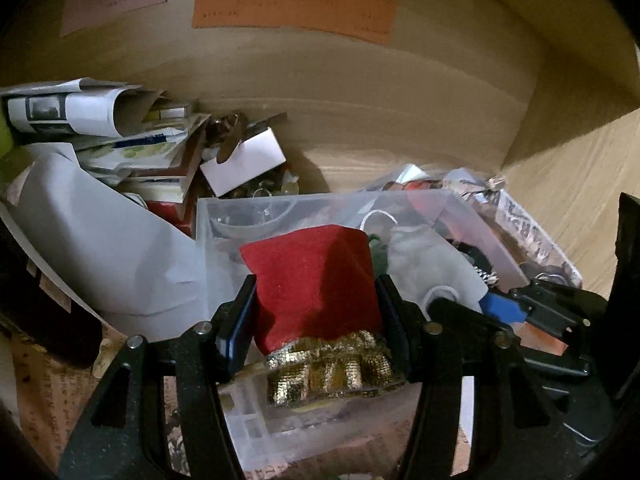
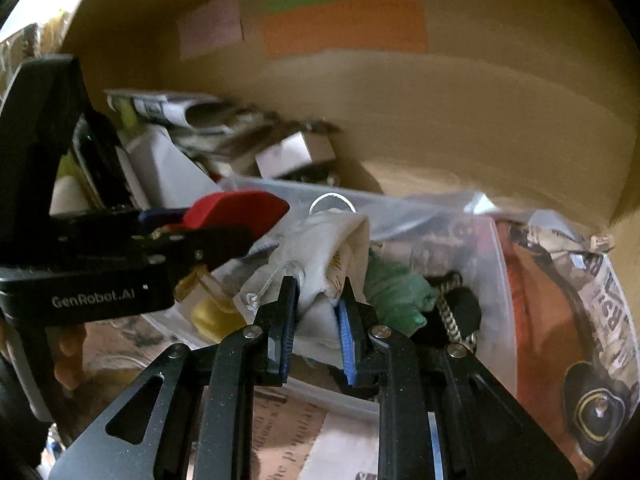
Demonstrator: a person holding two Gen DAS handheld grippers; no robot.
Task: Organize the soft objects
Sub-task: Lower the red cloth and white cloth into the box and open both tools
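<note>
A red velvet pouch (image 1: 316, 280) with a gold mesh rim hangs between the fingers of my left gripper (image 1: 316, 292), which is shut on it above a clear plastic bin (image 1: 224, 216). In the right wrist view my right gripper (image 2: 319, 284) is shut on a white cloth pouch (image 2: 328, 240) with a drawstring, inside the same clear bin (image 2: 400, 204). Beside it lie a green cloth (image 2: 394, 292) and a black item on a chain (image 2: 460, 304). The left gripper (image 2: 224, 226) with the red pouch (image 2: 240, 208) shows at the left of that view.
A tall cardboard wall (image 1: 360, 92) with orange (image 1: 292, 0), green and pink labels stands behind. Papers, small boxes and a white sheet (image 1: 100, 240) are piled to the left. A printed plastic bag (image 2: 560, 320) lies right of the bin. Printed paper covers the surface below.
</note>
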